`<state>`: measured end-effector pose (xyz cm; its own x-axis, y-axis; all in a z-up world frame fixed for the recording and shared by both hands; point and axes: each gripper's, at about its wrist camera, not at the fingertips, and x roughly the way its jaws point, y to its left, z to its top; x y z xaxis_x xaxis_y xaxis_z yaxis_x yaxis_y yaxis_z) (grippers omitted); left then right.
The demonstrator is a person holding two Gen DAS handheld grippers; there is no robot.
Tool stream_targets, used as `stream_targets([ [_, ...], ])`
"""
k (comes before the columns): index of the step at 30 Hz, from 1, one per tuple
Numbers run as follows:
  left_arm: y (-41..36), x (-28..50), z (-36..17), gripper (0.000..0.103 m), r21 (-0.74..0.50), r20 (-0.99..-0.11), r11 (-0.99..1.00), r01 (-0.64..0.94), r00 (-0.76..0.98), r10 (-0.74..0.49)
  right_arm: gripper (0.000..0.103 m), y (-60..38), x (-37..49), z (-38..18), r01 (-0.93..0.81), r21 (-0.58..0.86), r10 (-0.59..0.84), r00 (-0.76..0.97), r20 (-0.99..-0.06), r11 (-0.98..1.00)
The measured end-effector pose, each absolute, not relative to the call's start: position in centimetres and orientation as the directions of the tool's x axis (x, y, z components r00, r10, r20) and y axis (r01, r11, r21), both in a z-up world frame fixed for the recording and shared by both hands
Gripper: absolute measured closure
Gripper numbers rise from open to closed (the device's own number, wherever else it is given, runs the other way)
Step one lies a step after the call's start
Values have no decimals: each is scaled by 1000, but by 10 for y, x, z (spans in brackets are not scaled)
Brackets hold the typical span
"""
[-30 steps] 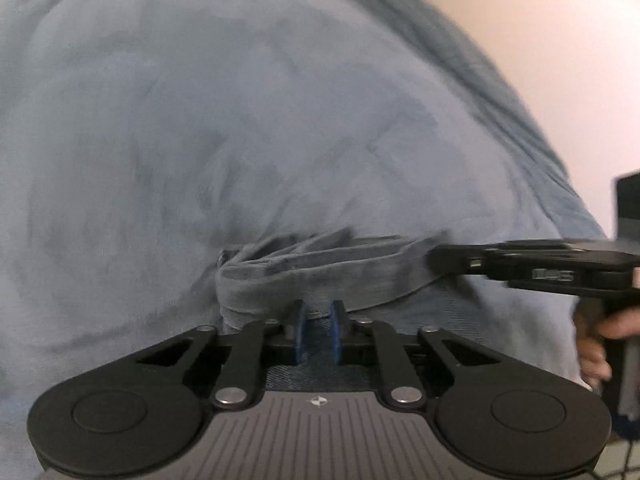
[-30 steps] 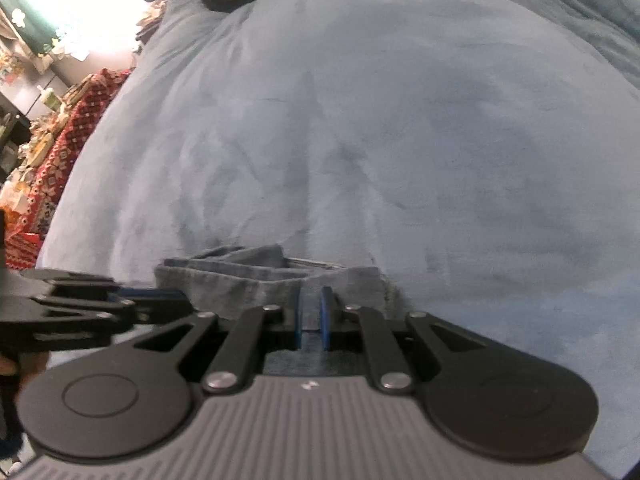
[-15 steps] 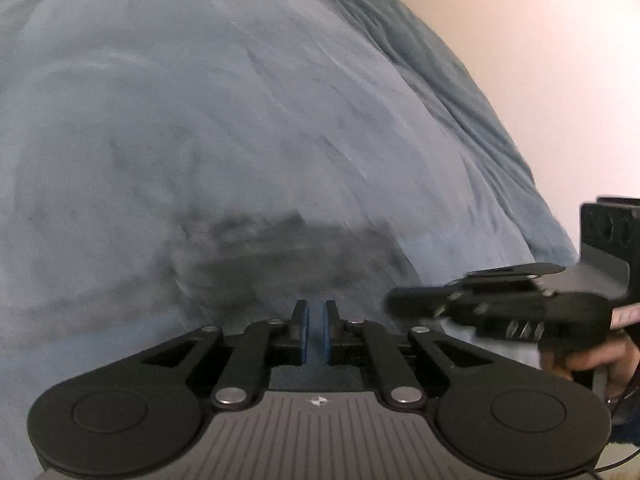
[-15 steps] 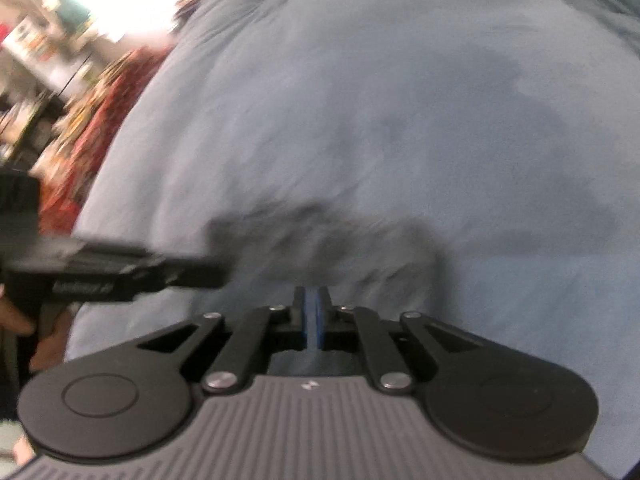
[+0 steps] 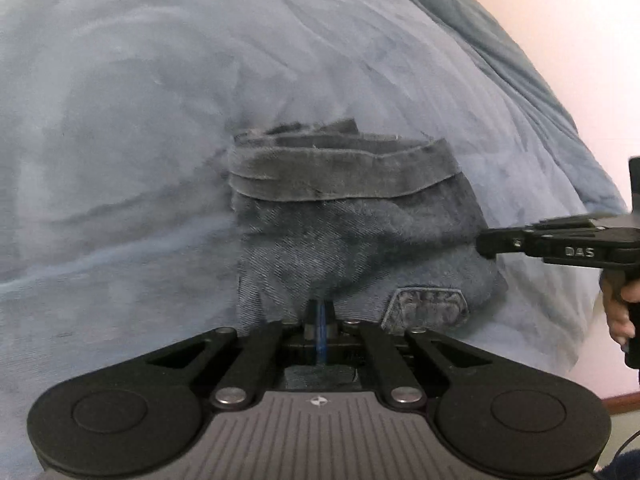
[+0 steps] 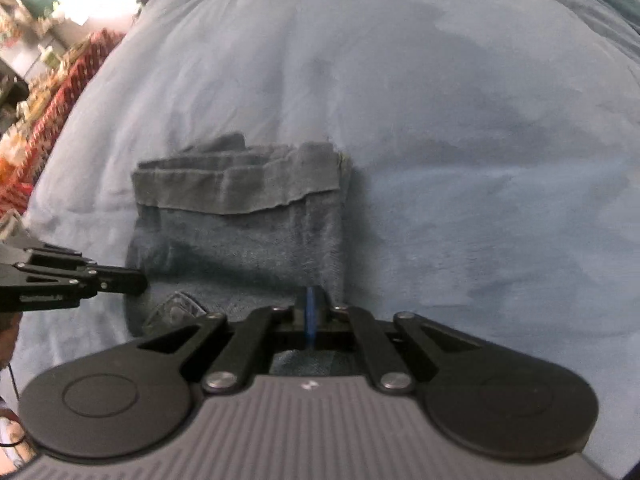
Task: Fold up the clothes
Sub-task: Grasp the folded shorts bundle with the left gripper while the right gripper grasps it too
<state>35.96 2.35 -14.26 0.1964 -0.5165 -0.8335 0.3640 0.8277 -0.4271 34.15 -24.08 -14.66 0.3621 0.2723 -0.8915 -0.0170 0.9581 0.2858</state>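
A pair of grey-blue jeans (image 5: 352,232) (image 6: 240,232) lies folded into a small thick stack on a light blue blanket (image 5: 120,120) (image 6: 480,160), its layered edge on the far side. A leather patch (image 5: 424,304) shows at its near edge. My left gripper (image 5: 320,312) hovers at the near left corner. Its jaws are closing, the blue pads nearly touching with no cloth between them. My right gripper (image 6: 310,300) is at the near right corner, its jaws closing the same way with nothing in them. Each gripper shows in the other's view, the right gripper (image 5: 484,244) and the left gripper (image 6: 140,282) beside the stack.
The blanket covers a bed and rumples toward the far right. A pale wall (image 5: 560,40) lies beyond it. A red patterned cloth (image 6: 60,100) and clutter sit off the bed's left side. A hand (image 5: 620,312) grips the right tool's handle.
Both grippers have drawn back from the jeans' layered edge, so the whole folded stack now shows ahead. Their pads, slightly apart a second ago, have come together.
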Motion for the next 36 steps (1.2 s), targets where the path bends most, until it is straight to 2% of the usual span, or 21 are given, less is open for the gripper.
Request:
stream_targets([
  [3,33,350,-130,99,-508,-782,798,324,216,-585,99,-240,325,-134,-38,309,301,370,-879,950],
  [5,27,343,-129,98,-514,-779,788,339,199,-594,98,-232,318,-131,-70,319,322,359,-876,945],
  [9,13,334,-151,99,-415,-839,821,393,185,-512,101,-224,308,-144,-85,286,297,325,-898,955],
  [11,24,332,-152,100,-423,-837,828,368,191,-512,103,-236,303,-148,-57,267,270,328,-905,962],
  [13,32,331,-151,100,-417,-843,837,354,195,-502,97,-250,301,-145,-27,232,227,335,-914,972],
  [15,38,329,-150,99,-390,-858,854,344,201,-473,97,-265,299,-142,4,210,196,337,-921,978],
  [20,52,329,-142,96,-479,-820,844,239,221,-528,90,-282,298,-134,38,364,326,362,-873,931],
  [22,48,331,-140,96,-473,-823,848,240,224,-522,88,-279,300,-138,42,351,316,349,-883,935],
  [23,44,332,-140,94,-466,-825,849,250,223,-519,88,-277,302,-143,46,346,311,339,-888,937],
  [24,42,333,-142,88,-462,-829,849,255,217,-516,84,-280,303,-147,61,366,326,333,-885,929],
  [25,41,334,-143,77,-468,-827,846,255,213,-521,84,-284,303,-151,80,396,350,334,-875,915],
  [27,40,336,-147,65,-465,-829,848,254,212,-518,83,-293,303,-158,111,438,382,333,-862,892],
  [30,39,339,-152,63,-438,-842,865,245,224,-491,79,-296,308,-169,127,467,408,327,-852,875],
  [35,46,345,-162,60,-479,-832,859,178,219,-510,77,-299,314,-174,120,508,448,332,-830,853],
  [36,47,346,-165,66,-487,-830,857,171,215,-515,85,-300,315,-174,120,522,460,336,-822,845],
])
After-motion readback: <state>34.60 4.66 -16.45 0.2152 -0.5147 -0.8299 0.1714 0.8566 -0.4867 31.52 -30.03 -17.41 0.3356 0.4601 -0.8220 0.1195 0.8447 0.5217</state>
